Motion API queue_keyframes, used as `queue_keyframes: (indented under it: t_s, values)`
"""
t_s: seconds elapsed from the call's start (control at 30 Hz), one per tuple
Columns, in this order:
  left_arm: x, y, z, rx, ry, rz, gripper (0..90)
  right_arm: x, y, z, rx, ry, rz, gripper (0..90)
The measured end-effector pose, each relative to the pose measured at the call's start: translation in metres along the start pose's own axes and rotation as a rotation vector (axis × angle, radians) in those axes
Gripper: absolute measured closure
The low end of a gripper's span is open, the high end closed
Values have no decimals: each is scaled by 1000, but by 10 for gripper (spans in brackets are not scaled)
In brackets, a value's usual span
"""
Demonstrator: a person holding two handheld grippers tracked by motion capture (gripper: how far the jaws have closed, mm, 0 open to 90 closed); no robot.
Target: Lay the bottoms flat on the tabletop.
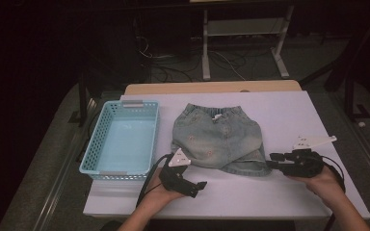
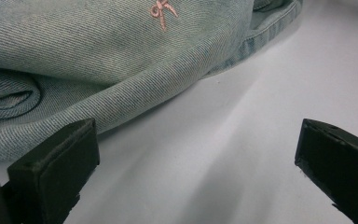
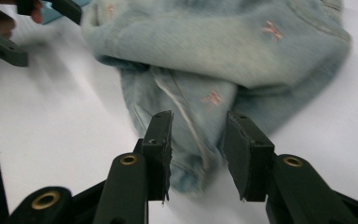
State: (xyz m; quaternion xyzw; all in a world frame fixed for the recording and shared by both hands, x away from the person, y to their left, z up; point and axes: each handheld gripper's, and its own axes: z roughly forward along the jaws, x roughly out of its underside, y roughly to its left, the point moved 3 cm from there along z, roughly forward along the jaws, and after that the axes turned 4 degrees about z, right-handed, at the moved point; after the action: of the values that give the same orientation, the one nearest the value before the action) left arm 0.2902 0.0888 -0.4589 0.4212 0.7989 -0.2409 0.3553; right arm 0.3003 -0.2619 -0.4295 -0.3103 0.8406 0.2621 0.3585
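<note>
Denim garment (image 1: 217,137) flat on the bench (image 1: 289,115), just right of the blue basket (image 1: 92,144), waistband toward the far edge, near hem folded up on the side away from the basket.

Right claw (image 3: 198,116) released: jaws parted, straddling the folded hem corner farthest from the basket, cloth between the pads but not pinched. Left claw (image 2: 196,140) released too, jaws wide, nothing between them, low by the hem corner nearest the basket, one pad just beside the denim.

Likely trouble from here:
- Pinching only the top layer at the far corner. Fold there thick and bunched; shallow bite means slipping out on the lift, or only one layer rising and the fold falling open.
- Closing the left claw where it stands now. Catches air or scrapes the bench, since the cloth sits beside the pad rather than between the two.
- Lifting one corner alone. Drags the garment away from the basket, skews it, wrinkles the flat part.
- Swinging toward the basket with a loose hem hanging. Snags on the rim, tips or shoves the light basket.
</note>
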Motion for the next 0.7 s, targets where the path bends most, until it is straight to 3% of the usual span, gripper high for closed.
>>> queue_keyframes:
  t_s: [0.3, 0.57, 0.7]
  values:
    - [0, 0, 0, 0, -3, -3, 0, -18, 13, 32, -46, 44, -65, 631]
    - [0, -1, 2, 5, 9, 9, 0, -22, 13, 63, -56, 119, -93, 643]
    - [0, -1, 3, 9, 10, 8, 0, -18, 13, 77, -35, 172, -122, 643]
